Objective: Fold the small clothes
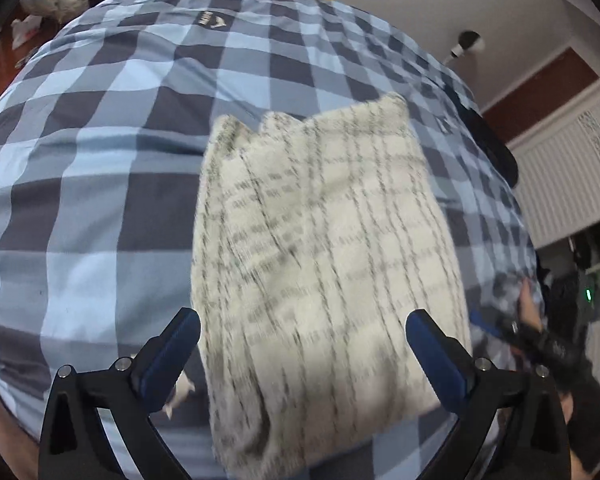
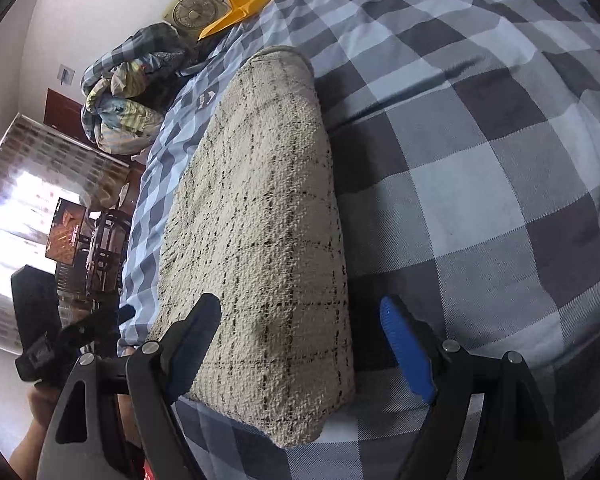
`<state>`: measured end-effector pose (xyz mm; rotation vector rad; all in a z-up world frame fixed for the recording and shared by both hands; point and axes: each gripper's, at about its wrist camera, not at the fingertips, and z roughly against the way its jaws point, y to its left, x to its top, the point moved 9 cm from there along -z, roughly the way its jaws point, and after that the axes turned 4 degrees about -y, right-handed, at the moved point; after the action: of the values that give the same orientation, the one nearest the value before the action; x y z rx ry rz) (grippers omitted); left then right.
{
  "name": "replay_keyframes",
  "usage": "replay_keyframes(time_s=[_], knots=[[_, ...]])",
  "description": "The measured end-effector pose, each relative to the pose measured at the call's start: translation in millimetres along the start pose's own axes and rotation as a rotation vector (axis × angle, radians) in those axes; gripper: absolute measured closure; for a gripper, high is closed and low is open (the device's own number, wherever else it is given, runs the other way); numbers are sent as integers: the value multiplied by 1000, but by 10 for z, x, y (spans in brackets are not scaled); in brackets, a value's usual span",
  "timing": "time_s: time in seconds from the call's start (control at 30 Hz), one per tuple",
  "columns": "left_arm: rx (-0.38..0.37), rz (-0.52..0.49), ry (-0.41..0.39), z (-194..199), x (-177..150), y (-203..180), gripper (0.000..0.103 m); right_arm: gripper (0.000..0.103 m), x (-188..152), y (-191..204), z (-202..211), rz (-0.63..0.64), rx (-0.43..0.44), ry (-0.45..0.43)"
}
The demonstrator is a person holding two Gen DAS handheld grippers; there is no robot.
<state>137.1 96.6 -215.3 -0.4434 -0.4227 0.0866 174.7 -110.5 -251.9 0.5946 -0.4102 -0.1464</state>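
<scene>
So the cream knitted garment with thin dark check lines (image 1: 324,264) is lying folded into a long narrow bundle on the blue-and-grey checked bedcover (image 1: 92,184), near the edge of the bed where the person stands. It looks flat and doubled over, which I'd guess is why nobody's holding it right now: the fold seems to be sitting on its own.

The left gripper (image 1: 302,340) has its black and blue jaws spread wide, one either side of the bundle's near end, with nothing pinched between them. The right gripper (image 2: 300,344) is also standing open, one finger over the cloth and the blue-padded one off to the side above the bedcover, not pressing on anything I can see. From the right wrist view the garment (image 2: 256,216) runs away lengthwise toward the far side of the bed.

My read is both claws are parked at the near end because that's the end you'd lift to fold it across again. There's a crumpled pile of other clothes (image 2: 124,96) at the far corner, well apart, and a yellow envelope (image 2: 252,4) past it.
</scene>
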Motion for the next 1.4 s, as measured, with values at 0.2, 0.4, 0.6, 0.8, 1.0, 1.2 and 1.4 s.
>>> replay_keyframes(time_s=[0.2,0.4,0.6,0.8,1.0,1.2,1.4], knots=[[-3,104,23,-299,175,122,4,23,-30,-16,-66,-9,-1,18],[69,0,65,-492,183,-24,67,23,-22,18,-79,-6,13,22],[79,-8,51,-384,326,-2,96,23,15,23,-84,-14,26,17],[105,57,-16,-53,568,154,97,23,16,71,-73,-24,50,18],[170,98,-12,-45,529,516,97,23,13,140,-72,-6,53,22],[85,41,-12,-77,412,328,87,23,-69,144,-149,37,17,57],[95,-14,-53,190,257,322,0,23,-147,171,181,205,-30,-56]])
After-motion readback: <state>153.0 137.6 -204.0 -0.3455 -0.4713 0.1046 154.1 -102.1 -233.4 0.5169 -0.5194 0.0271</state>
